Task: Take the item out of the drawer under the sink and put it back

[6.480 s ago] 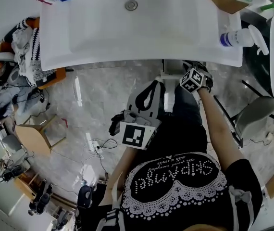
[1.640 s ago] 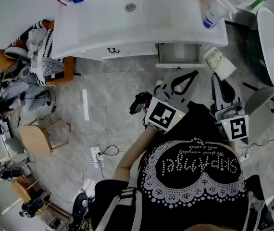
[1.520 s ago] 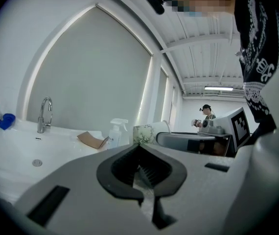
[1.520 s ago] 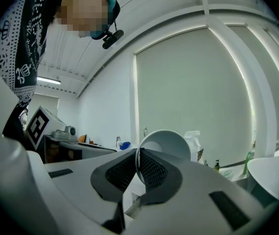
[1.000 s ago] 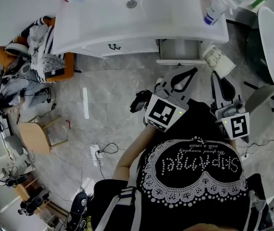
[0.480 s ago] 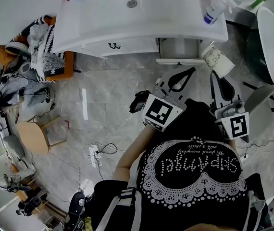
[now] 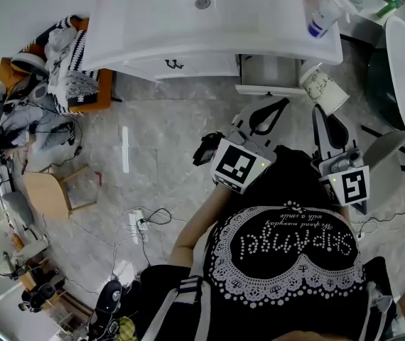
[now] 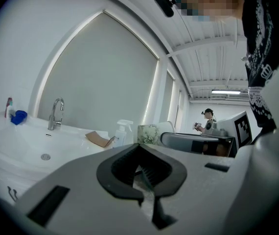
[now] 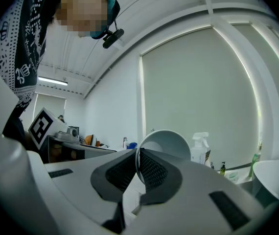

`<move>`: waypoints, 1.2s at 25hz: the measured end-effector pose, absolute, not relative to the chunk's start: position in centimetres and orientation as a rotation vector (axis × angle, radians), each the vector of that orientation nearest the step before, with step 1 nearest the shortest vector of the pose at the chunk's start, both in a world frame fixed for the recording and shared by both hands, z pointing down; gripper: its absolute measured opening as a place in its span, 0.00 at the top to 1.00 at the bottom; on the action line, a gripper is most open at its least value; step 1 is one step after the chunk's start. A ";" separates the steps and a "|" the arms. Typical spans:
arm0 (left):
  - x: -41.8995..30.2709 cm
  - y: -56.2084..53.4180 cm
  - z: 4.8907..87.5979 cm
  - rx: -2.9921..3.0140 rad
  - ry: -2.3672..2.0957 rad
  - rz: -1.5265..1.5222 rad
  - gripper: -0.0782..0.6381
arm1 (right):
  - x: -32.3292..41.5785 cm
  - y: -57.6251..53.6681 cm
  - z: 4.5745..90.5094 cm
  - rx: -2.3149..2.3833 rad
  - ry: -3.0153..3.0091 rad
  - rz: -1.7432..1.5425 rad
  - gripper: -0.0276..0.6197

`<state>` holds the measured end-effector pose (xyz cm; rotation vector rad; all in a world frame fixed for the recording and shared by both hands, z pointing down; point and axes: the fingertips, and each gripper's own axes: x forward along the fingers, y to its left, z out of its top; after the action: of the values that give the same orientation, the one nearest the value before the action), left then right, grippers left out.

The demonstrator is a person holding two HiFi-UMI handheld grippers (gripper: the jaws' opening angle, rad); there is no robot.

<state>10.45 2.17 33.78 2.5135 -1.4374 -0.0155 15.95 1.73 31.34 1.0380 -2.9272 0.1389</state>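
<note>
Grey left gripper [image 8: 139,145] is closest to me and it's doing nothing, tips pinched together with zilch between them, just pointing roughly at the cabinet. Right gripper [image 9: 139,150] next to it is the busy one: clamped on the rim of the paper cup [image 7: 324,89], which hangs tilted in the air, mouth facing back at me. So the "take it out" half looks done, I'd say. Just past the cup the drawer [image 7: 269,72] under the sink [image 7: 209,21] is pulled open, and as far as I can see nothing's in it. What's left, by my guess: ease the cup back into that drawer, let go, maybe push it shut. Spray bottle [image 7: 326,16] up on the sink edge isn't involved.
</note>
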 end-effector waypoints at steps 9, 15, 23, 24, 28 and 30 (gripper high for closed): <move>10.4 2.2 33.7 2.495 -1.454 -0.034 0.89 | 16.4 1.8 31.4 1.043 -2.924 0.144 0.92; 11.2 2.1 33.7 2.505 -1.427 -0.039 0.89 | 17.3 1.9 31.3 1.086 -2.912 0.146 0.92; 12.2 2.3 34.0 2.510 -1.393 -0.040 0.89 | 18.3 2.1 31.4 1.125 -2.901 0.170 0.92; 12.2 2.4 34.1 2.504 -1.393 -0.042 0.89 | 18.4 2.2 31.5 1.123 -2.905 0.165 0.92; 11.3 2.5 34.2 2.488 -1.394 -0.049 0.89 | 17.7 2.1 31.6 1.086 -2.923 0.093 0.92; 10.7 2.3 34.1 2.477 -1.406 -0.073 0.89 | 17.1 2.0 31.8 1.086 -2.908 0.137 0.92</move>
<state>10.68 2.28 34.08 2.4775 -1.4063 -0.0733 17.14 2.05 31.79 1.0864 -2.9075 0.1367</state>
